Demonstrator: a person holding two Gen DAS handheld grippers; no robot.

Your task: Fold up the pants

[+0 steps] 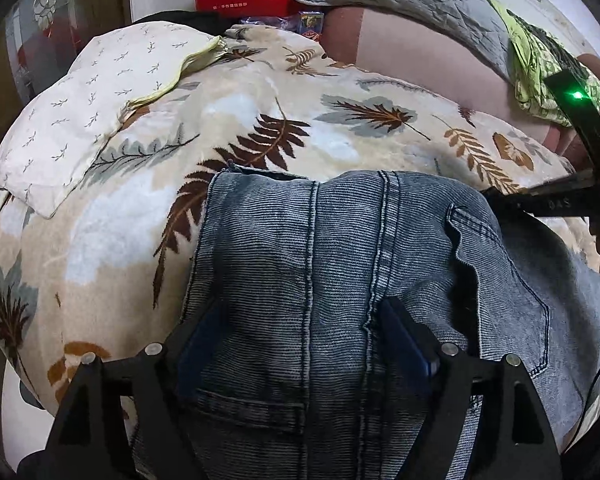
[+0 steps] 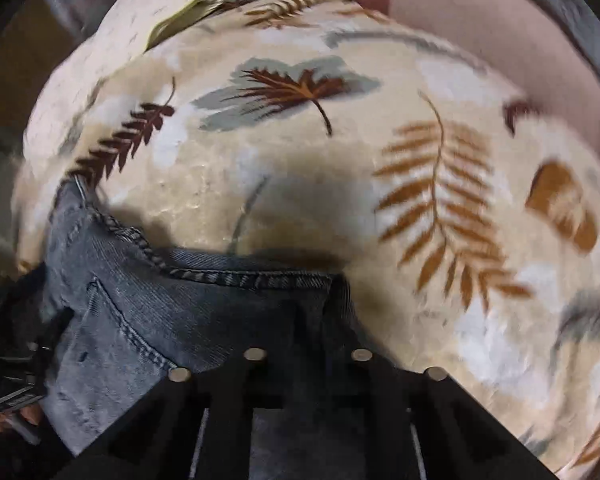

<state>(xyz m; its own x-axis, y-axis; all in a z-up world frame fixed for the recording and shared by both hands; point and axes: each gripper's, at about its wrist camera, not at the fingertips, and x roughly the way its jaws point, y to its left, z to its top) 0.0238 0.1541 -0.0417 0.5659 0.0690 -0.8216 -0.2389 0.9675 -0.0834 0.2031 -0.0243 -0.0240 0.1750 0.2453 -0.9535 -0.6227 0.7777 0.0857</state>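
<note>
Two grippers over the pants on the blanket — left gripper spread wide, gripping nothing; right gripper closed at the waistband edge.

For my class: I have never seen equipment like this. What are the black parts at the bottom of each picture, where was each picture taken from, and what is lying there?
No robot: a person holds a two-finger gripper in each hand, each with a camera looking along its fingers. The left gripper is open, its fingers straddling faded blue denim jeans lying on a cream fleece blanket with leaf prints. The other picture comes from the right gripper, shut, at the jeans' stitched edge; blur hides whether it pinches the cloth. Behind lies a white pillow with twig prints.
</note>
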